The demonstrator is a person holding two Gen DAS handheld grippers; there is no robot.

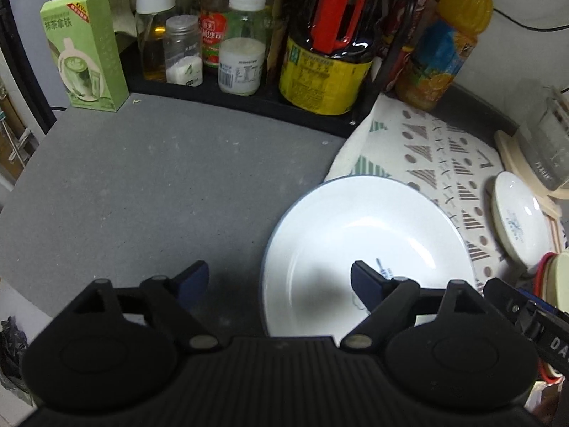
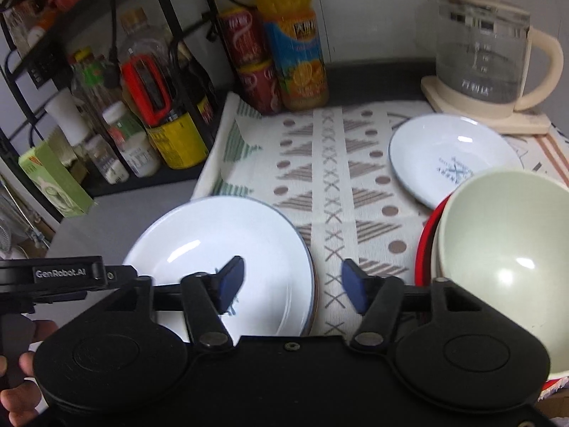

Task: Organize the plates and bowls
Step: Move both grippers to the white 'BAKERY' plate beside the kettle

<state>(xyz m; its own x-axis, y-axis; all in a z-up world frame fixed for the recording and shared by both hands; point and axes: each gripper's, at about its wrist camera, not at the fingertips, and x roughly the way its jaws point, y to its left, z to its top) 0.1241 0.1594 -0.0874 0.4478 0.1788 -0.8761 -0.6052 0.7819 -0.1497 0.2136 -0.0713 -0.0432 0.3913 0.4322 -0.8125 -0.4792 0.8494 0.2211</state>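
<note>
Taking the large white plate (image 2: pixel 220 245) as the landmark: it lies half on the grey counter (image 1: pixel 142 185) and half on the patterned cloth (image 2: pixel 341 163), with what looks like another plate's rim under its right edge.

Far left of the plate stands a green carton (image 1: pixel 87 49), and behind the plate a black rack (image 1: pixel 249 101) holds jars and bottles, among them a dark bottle with a red handle (image 1: pixel 330 46). An orange juice bottle (image 2: pixel 291 42) and 2 red cans (image 2: pixel 249 60) stand behind the plate on its right.

The left gripper (image 1: pixel 279 281) hangs over the plate's left edge, jaws spread wide with nothing between them; 1 pad is above the counter, the other above the plate's well. The right gripper (image 2: pixel 293 284) straddles the plate's right rim, jaws parted and not pressing on it.

Right of the plate across the cloth sits a small white dish (image 2: pixel 451 156), touching a pale green bowl (image 2: pixel 505 249) nested in a red bowl (image 2: pixel 425 245). Behind the dish stands a glass kettle (image 2: pixel 487 57).
</note>
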